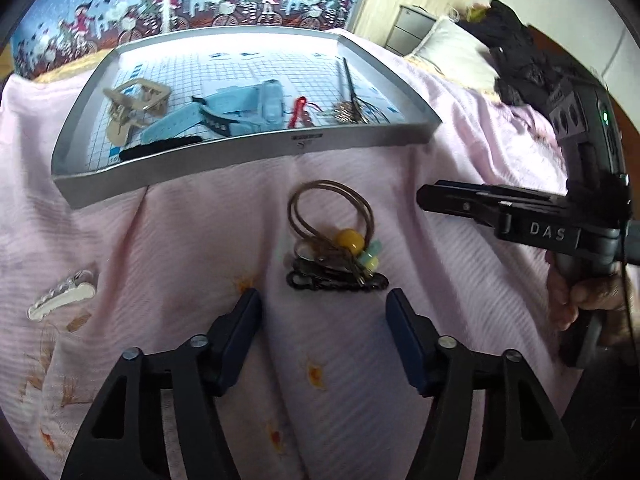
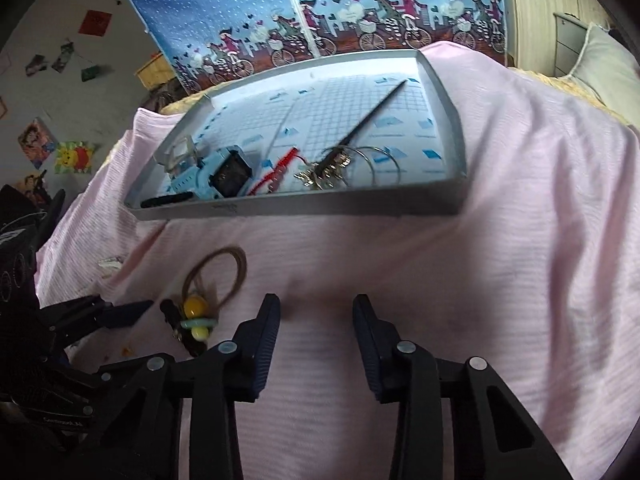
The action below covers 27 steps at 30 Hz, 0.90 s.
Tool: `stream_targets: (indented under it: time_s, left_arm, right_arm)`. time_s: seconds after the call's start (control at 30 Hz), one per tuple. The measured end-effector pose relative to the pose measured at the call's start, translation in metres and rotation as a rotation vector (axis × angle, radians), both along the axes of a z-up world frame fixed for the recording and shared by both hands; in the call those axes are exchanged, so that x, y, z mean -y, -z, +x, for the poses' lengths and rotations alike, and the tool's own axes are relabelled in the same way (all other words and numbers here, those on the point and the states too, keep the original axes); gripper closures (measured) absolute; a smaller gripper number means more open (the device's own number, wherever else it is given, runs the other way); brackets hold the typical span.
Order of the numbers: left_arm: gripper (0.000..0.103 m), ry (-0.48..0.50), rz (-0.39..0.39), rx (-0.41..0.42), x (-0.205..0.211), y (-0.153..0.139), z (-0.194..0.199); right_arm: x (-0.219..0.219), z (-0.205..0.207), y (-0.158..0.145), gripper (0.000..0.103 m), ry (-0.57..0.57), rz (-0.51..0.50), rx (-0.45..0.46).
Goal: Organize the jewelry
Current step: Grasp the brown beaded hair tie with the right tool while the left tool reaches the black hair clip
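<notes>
A brown hair tie with a yellow bead [image 1: 331,220] [image 2: 214,280] lies on the pink bedspread, on top of a black clip [image 1: 338,280]. My left gripper [image 1: 324,304] is open just in front of them, nothing between its fingers. My right gripper [image 2: 316,308] is open over bare cloth, to the right of the hair tie. A silver tray [image 1: 240,160] [image 2: 320,208] beyond holds a blue watch strap [image 1: 240,108], a beige claw clip [image 1: 136,100], a red charm [image 1: 298,112], a black hair stick [image 2: 372,116] and gold rings [image 2: 328,168].
A white toothed clip [image 1: 64,294] lies on the cloth at left. The other gripper's body and a hand [image 1: 584,300] are at right. A blue cartoon-print fabric wall [image 2: 320,12] stands behind the tray. A pillow [image 2: 604,64] and black cloth [image 1: 516,52] lie far right.
</notes>
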<state>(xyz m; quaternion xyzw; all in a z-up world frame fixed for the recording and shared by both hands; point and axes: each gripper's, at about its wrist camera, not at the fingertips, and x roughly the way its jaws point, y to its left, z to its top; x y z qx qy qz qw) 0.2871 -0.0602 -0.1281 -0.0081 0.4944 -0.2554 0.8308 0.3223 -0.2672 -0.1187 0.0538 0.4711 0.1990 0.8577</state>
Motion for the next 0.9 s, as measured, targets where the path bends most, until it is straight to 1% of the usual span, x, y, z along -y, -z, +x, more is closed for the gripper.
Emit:
stream_targets:
  time_s: [0.13,0.2,0.27,0.37,0.47,0.6,0.7,0.77,0.83,0.9]
  left_arm:
    - [0.052,-0.035,-0.047,-0.02,-0.008,-0.001,0.004]
    - [0.057,-0.053,-0.066,-0.031,-0.01,-0.002,0.007]
    - [0.064,-0.078,-0.09,-0.049,-0.015,-0.001,0.01]
    - [0.07,-0.115,-0.137,-0.082,-0.023,0.001,0.017]
    - [0.073,-0.135,-0.171,-0.109,-0.029,0.002,0.023]
    - [0.075,-0.127,-0.163,-0.122,-0.03,0.0,0.026]
    - [0.078,-0.117,-0.152,-0.123,-0.03,-0.001,0.026]
    - [0.084,-0.114,-0.153,-0.125,-0.03,-0.001,0.025]
    - [0.087,-0.113,-0.149,-0.122,-0.029,0.0,0.023]
    - [0.093,-0.11,-0.145,-0.117,-0.027,0.001,0.022]
  right_arm:
    - [-0.012,0.005,-0.001,0.073,-0.043,0.044,0.006]
    - [-0.018,0.007,0.0,0.073,-0.062,0.05,0.005]
    - [-0.023,0.01,0.001,0.073,-0.075,0.059,-0.004]
    - [-0.031,0.015,0.005,0.073,-0.089,0.059,-0.021]
    - [-0.037,0.02,0.01,0.073,-0.101,0.067,-0.042]
    - [-0.041,0.025,0.012,0.073,-0.108,0.07,-0.056]
    - [-0.047,0.024,0.013,0.072,-0.118,0.03,-0.054]
    - [-0.051,0.022,0.013,0.072,-0.128,0.005,-0.051]
    - [-0.053,0.022,0.014,0.072,-0.131,-0.021,-0.055]
    - [-0.058,0.019,0.015,0.075,-0.142,-0.067,-0.044]
